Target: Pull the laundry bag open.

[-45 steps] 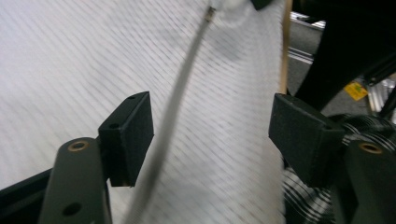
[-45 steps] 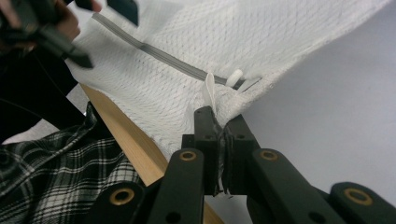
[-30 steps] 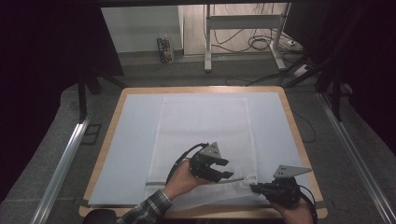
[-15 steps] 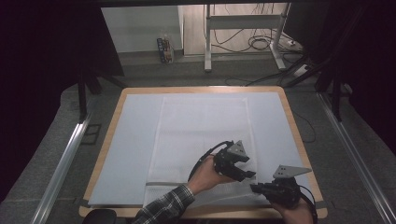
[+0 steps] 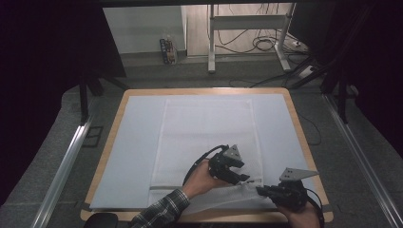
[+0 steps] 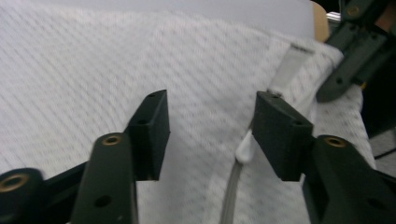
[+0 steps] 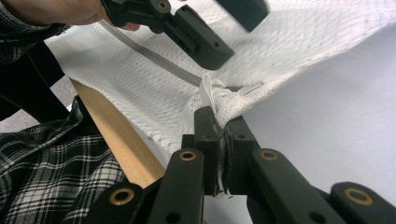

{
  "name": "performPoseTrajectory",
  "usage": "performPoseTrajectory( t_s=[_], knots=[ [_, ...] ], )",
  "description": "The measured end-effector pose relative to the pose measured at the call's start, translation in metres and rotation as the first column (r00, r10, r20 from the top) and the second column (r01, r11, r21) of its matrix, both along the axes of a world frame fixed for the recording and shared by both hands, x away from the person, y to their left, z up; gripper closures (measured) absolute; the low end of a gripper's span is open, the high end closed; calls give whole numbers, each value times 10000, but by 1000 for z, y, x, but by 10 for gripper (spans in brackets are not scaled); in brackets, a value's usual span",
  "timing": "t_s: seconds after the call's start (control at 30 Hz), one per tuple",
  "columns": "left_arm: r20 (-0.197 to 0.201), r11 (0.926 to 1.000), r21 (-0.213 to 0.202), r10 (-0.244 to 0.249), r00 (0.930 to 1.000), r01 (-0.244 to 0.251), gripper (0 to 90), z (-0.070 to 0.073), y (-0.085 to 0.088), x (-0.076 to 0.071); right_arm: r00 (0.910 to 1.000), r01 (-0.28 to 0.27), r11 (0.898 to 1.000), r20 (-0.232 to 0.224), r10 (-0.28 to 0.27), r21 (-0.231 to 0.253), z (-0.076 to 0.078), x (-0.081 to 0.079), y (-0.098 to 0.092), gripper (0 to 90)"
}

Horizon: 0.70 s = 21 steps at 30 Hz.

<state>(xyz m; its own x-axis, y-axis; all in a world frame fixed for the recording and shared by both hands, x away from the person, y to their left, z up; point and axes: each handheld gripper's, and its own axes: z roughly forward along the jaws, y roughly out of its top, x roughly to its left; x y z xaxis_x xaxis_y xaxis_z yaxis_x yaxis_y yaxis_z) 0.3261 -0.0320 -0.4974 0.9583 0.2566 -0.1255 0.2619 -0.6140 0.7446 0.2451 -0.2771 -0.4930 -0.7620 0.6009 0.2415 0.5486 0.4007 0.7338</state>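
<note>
A white mesh bag (image 5: 209, 128) lies flat on the pale mat, with a grey zipper (image 6: 232, 186) along its near edge. My left gripper (image 5: 244, 178) hovers over that edge. Its jaws (image 6: 210, 126) stand apart and have just been closing. Only mesh lies below them, and the white zipper pull (image 6: 244, 148) sits beside the right jaw without being pressed. My right gripper (image 5: 260, 191) is at the bag's near right corner, shut on a bunched bit of mesh (image 7: 219, 122). In the right gripper view, the left gripper (image 7: 229, 28) hangs just beyond the zipper (image 7: 154, 58).
The pale mat (image 5: 135, 142) covers a wooden table whose rim (image 5: 304, 133) shows at the right and near sides. A plaid sleeve (image 5: 161, 209) reaches in from the bottom. Metal rails (image 5: 66, 161) flank the table, and cables lie on the floor behind it.
My left gripper has moved to the right along the bag's near edge, toward the right gripper. The right gripper has kept still with the corner in its grip.
</note>
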Motion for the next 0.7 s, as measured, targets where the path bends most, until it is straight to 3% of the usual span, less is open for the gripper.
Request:
performPoseTrajectory(
  t_s=[0.13, 0.3, 0.37, 0.5, 0.7],
  knots=[
    [-589, 9993, -49, -365, 9976, 363, 600, -4, 5, 0, 10000, 30, 10000, 70, -30, 34, 1, 0, 0, 852],
    [-774, 9955, 180, -912, 9928, 928, 689, -9, 3, -3, 10000, 27, 10000, 85, -27, 33, 1, 0, -1, 852],
    [-859, 9913, 294, -1253, 9884, 1282, 696, -12, 1, -4, 10000, 34, 10000, 92, -34, 32, 1, 0, 0, 852],
    [-850, 9906, 420, -1264, 9883, 1303, 677, -13, -1, -5, 10000, 26, 10000, 95, -26, -21, 1, 0, 0, 852],
    [-1072, 9849, 534, -1583, 9815, 1647, 674, -16, -2, -7, 9999, 44, 10000, 107, -44, 1, 1, 0, -1, 852]
  ],
)
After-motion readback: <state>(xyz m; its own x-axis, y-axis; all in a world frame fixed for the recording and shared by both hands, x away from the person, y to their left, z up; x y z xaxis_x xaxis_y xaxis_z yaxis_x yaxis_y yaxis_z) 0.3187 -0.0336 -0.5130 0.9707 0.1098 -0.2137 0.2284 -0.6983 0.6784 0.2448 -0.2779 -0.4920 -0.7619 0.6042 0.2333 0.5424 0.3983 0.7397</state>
